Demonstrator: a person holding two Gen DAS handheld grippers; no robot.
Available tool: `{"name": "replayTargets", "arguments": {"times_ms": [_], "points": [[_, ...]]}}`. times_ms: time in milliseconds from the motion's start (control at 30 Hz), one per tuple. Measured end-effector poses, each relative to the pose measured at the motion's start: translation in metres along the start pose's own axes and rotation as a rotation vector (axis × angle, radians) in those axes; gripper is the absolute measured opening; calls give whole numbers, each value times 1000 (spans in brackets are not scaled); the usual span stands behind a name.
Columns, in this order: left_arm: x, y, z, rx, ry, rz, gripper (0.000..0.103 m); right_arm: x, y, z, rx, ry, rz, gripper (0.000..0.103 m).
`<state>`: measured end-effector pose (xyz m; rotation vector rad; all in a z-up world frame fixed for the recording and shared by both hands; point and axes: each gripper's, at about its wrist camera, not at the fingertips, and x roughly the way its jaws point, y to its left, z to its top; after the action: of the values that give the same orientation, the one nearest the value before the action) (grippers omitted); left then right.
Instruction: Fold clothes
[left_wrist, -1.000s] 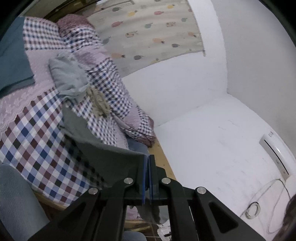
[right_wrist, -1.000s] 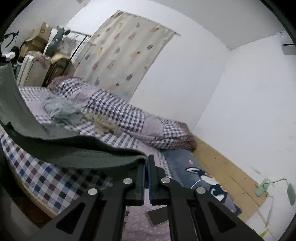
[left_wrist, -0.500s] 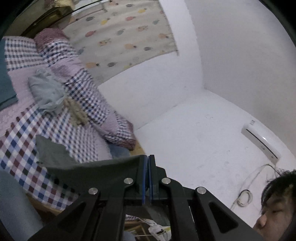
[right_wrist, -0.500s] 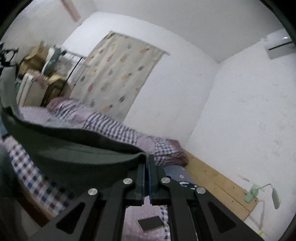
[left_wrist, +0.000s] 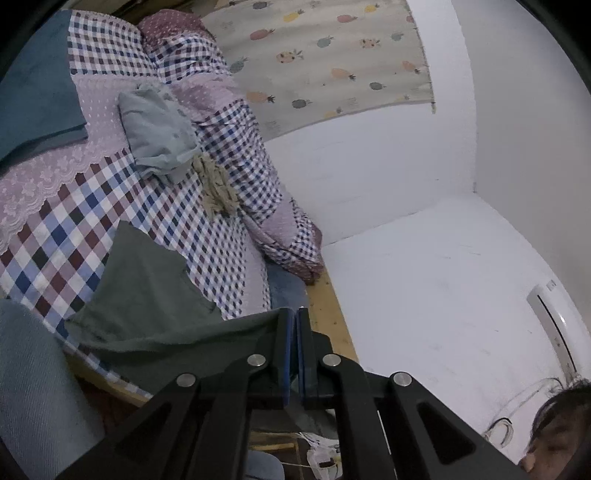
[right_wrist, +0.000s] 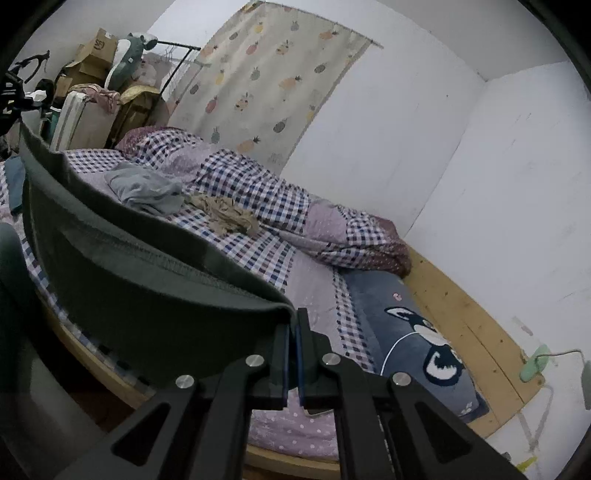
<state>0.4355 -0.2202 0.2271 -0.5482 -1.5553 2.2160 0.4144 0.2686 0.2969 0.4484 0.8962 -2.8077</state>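
A dark green garment hangs between both grippers over the near edge of the checked bed. My left gripper is shut on one corner of it, and its lower part rests on the bedspread. In the right wrist view the same dark green garment stretches away to the left in a taut band, with my right gripper shut on its other corner. A crumpled grey-blue garment and a beige bundle lie further up the bed.
A rolled checked duvet runs along the wall side. A folded teal cloth lies at the bed's far left. A navy dog-print pillow and wooden bed frame are on the right. Boxes and a clothes rack stand behind the bed. A person's head shows bottom right.
Both grippers came back down after a lift half a second ago; the green garment's lower part now lies further onto the bedspread. Both grips stayed shut.
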Motion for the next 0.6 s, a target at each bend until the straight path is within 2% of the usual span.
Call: {"name": "replayTargets", "arguments": {"times_ms": [300, 467, 600], "points": [[70, 14, 56, -22, -9, 79, 1, 98, -18, 34, -21, 36, 41, 1], [121, 30, 94, -30, 5, 172, 1, 174, -18, 55, -50, 88, 85, 1], [169, 56, 123, -54, 12, 283, 1, 251, -7, 62, -68, 178, 143, 1]]}}
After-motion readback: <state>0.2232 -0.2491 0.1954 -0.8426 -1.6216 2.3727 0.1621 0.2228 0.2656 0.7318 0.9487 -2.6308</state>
